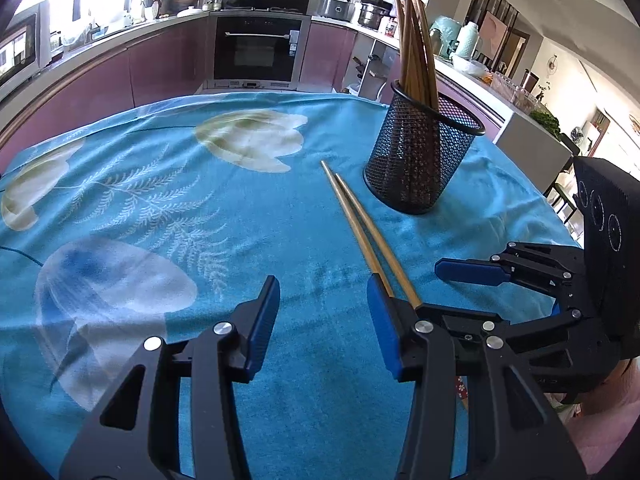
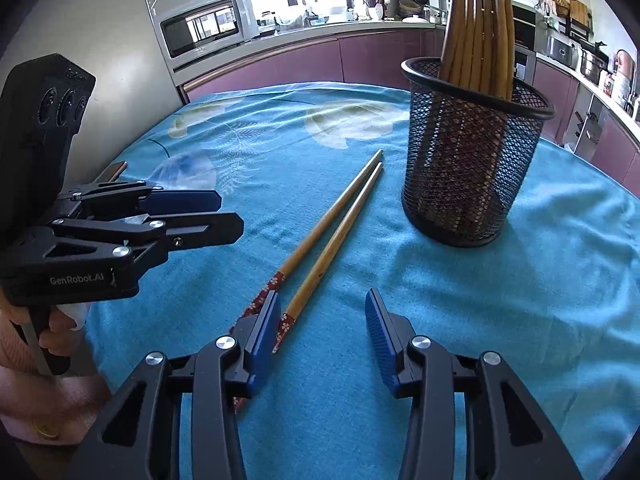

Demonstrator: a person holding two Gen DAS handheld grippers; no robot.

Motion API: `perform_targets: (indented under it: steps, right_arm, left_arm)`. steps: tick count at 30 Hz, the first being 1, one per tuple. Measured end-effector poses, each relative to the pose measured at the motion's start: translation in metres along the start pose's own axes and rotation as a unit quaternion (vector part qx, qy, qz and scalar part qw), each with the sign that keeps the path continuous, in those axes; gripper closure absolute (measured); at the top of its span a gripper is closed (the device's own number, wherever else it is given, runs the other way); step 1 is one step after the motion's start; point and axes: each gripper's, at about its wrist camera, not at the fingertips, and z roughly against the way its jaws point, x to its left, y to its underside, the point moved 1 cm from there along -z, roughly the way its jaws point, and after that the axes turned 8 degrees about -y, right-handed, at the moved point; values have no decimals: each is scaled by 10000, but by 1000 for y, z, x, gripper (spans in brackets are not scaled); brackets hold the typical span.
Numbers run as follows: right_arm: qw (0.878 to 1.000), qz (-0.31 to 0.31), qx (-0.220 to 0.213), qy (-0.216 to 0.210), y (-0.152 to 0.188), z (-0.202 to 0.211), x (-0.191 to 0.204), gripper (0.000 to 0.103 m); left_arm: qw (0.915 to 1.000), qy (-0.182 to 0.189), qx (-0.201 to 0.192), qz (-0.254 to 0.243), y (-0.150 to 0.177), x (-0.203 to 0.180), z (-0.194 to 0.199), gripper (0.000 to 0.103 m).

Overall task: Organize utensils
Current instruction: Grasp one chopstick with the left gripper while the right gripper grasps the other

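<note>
- Two loose chopsticks (image 2: 336, 224) lying side by side on the worktop (image 2: 500, 320), covered in a blue floral cloth (image 1: 160, 208); tips pointing far toward the mesh holder (image 2: 472, 160), patterned red handle ends nearest the person.
- Long axis running near-left to far-right in the right wrist view, ending just short of the holder's base, not touching it.
- Right hand-held gripper (image 2: 322, 336) hovering with jaws apart; the handle ends lying at its left finger (image 2: 262, 336), partly hidden under it, so the pair is sitting slightly left of the gap.
- Left hand-held gripper (image 1: 324, 324) also spread apart, holding nothing; the chopsticks passing behind its right finger (image 1: 384, 332), outside the gap.
- Right one looking nearer and better lined up for the pick, judging by the handle ends.
- Mesh holder standing upright at far right, already carrying a bunch of chopsticks (image 1: 416, 60) leaning together.
- Those upright sticks likely crowding the drop-in; nothing else lying between gripper and pair.
- Kitchen counter, oven (image 1: 260, 48) and microwave (image 2: 208, 28) in the background, well apart.
</note>
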Motion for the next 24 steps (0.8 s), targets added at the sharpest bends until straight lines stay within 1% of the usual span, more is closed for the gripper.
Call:
perform_targets:
  steps: [10,11,14,16,17,18,21,23,24]
  right_arm:
    - [9999,-121,0,39,2,5,-8,64]
    - [9999,-127,4,34,1,4,-8,65]
    - [9998,-194,-8,-41,-2,2,-12,68]
    - [9996,-256,-19,-77,-5,1,-15,70]
    - [9996,-267,-22,-80,-7,0,-16,71]
    - [9996,-269,-23,-88,-9,-2,-17,71]
    - [9997,-239,-29,-69,-14,-6,-16,73]
    - [9997,-224,-38,-39,-17,-9,-16,78]
    - [9997,-241,-46,-40,-17,-10,-17,79]
  left_arm:
    - [9978,249,191,-591,12,-33,-9,58]
    - [9974,266,222,-629,14,-36,-11,59]
    - [9965,202,211,-779,20,-43,-12,60]
    - [9965,171,201,-794,22,-45,-12,60]
    - [9967,177,208,-769,22,-45,-12,64]
    - [9968,174,216,-746,22,-44,-12,70]
    - [9974,138,239,-664,21,-41,-13,76]
    - [9978,137,259,-590,20,-39,-13,80]
    - [9981,127,269,-538,20,-38,-14,84]
